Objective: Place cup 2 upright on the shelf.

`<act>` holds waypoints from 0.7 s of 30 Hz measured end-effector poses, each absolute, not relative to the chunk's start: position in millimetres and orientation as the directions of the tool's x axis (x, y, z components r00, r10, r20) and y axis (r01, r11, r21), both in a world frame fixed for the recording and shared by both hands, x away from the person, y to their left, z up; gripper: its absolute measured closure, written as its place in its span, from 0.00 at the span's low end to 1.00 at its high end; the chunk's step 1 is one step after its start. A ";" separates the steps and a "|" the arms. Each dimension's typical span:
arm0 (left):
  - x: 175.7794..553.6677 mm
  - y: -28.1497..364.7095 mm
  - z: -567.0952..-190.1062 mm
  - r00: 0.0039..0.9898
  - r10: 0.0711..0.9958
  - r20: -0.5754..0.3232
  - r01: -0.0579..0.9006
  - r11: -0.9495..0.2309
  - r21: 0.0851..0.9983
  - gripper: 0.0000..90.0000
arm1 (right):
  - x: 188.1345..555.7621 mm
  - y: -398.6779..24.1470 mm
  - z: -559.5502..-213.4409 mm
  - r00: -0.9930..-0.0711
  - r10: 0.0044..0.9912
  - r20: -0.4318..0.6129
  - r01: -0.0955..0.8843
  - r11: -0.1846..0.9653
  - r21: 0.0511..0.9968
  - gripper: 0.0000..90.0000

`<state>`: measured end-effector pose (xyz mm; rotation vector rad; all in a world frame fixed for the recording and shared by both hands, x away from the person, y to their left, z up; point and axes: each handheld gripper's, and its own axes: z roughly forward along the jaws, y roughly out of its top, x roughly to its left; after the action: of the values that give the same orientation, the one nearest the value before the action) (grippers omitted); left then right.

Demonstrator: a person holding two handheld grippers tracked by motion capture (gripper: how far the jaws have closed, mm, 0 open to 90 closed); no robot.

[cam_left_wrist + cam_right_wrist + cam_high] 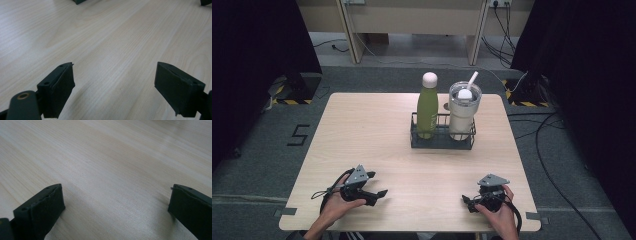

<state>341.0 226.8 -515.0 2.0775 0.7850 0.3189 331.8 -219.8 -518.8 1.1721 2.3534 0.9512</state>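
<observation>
Right, from the high view I've got both grippers low at the near edge of the surface, left gripper and right gripper, well short of the rack holding the bottle and cup. Left gripper view: jaws wide apart, empty. Right gripper view: same, spread over bare wood. I'd call this the start; next comes a forward reach to the rack.

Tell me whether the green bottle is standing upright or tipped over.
Upright. The green bottle stands vertically in the left side of the black wire rack, its pale cap on top, beside the tumbler.
</observation>
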 end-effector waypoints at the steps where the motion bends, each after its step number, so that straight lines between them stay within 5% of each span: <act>1: 340.1 227.7 -517.4 0.768 0.637 -0.064 0.425 -0.432 0.796 0.17 | 331.8 -219.8 -518.8 -0.600 0.800 -0.009 0.569 0.435 0.698 0.01; 16: 333.3 224.1 -524.1 0.765 0.644 -0.020 0.437 -0.496 0.750 0.14 | 331.7 -219.8 -518.9 -0.601 0.799 -0.009 0.569 0.435 0.698 0.01; 21: 332.5 220.7 -525.3 0.799 0.601 -0.017 0.421 -0.539 0.729 0.00 | 331.7 -219.7 -518.9 -0.602 0.798 -0.008 0.568 0.435 0.698 0.01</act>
<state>332.5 220.7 -525.3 2.2200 0.7510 0.3025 331.7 -219.7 -518.9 1.1690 2.3552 0.9533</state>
